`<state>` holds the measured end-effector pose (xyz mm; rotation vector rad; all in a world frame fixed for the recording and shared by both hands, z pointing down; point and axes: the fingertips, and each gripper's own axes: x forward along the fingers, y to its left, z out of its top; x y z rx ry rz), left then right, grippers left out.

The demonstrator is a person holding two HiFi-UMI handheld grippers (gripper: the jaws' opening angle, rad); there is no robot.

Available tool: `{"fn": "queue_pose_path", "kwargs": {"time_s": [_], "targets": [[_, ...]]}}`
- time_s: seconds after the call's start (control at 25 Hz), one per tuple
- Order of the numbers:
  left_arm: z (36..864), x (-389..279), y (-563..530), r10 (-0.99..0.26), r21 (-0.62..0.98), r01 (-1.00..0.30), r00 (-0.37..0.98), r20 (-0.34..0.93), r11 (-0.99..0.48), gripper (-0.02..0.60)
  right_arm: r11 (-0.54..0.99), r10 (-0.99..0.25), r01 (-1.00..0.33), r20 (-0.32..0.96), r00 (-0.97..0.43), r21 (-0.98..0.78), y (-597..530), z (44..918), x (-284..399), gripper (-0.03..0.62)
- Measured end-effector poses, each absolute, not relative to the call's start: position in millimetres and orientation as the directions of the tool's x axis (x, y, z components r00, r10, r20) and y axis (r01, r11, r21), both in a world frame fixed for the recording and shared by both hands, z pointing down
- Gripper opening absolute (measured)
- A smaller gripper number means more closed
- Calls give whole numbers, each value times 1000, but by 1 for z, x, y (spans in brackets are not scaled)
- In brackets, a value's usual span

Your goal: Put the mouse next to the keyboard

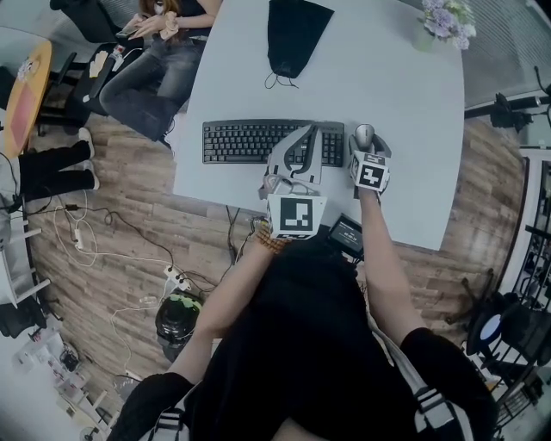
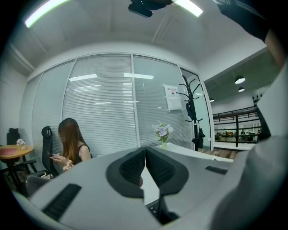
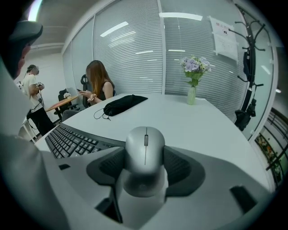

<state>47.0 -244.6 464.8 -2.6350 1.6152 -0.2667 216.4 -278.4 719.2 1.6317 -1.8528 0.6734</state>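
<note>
A silver mouse point(image 1: 364, 133) point(image 3: 145, 146) sits between the dark pads of my right gripper point(image 1: 365, 145) point(image 3: 144, 167). The pads press on its two sides, so that gripper is shut on it. The mouse is just off the right end of the black keyboard point(image 1: 250, 142) point(image 3: 72, 140) on the white table point(image 1: 405, 95); I cannot tell whether it rests on the table or hangs just above it. My left gripper point(image 1: 307, 132) point(image 2: 145, 152) is shut with nothing in it, pads together. It hovers over the keyboard's right half and points upward.
A black pouch point(image 1: 293, 34) point(image 3: 121, 103) lies at the far side of the table. A vase of flowers point(image 1: 446, 21) point(image 3: 192, 83) stands at the far right corner. A seated person point(image 1: 155, 60) is beyond the table's left edge. Cables and a power strip point(image 1: 176, 277) lie on the floor.
</note>
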Motion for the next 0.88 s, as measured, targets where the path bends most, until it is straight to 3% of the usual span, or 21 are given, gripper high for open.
{"fn": "queue_pose_path", "kwargs": {"time_s": [0.88], "targets": [[475, 40, -248, -900, -110, -897, 410, 150, -427, 12, 130, -639, -991, 763, -99, -20, -277, 753, 218, 275]]}}
